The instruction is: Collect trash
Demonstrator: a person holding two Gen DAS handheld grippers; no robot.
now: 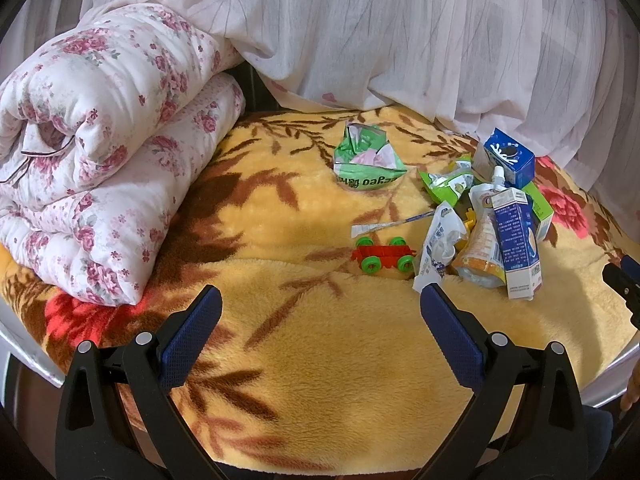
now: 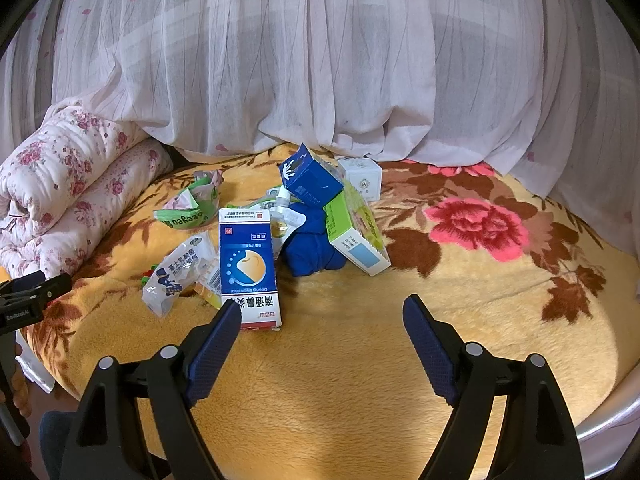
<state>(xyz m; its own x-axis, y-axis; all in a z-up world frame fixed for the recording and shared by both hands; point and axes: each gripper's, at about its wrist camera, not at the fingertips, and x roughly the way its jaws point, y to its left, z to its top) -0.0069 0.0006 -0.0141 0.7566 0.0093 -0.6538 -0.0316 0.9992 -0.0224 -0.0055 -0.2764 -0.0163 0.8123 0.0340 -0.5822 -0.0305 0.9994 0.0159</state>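
Nearest us, our left gripper (image 1: 320, 312) and right gripper (image 2: 322, 320) hang over the yellow floral blanket (image 2: 360, 380) with fingers spread wide and holding nothing, so we judge collecting has not begun. Just beyond lies the trash: a blue medicine box (image 2: 248, 264), pouches, and a green wrapper (image 1: 366, 160). Next we would reach forward and close on the box, sparing the toy car (image 1: 384, 258).

A folded floral quilt (image 1: 100, 152) is seen on a yellow flowered blanket (image 1: 320, 360), backed by a sheer curtain (image 2: 320, 60), with a toy cart (image 1: 383, 258) nearby.
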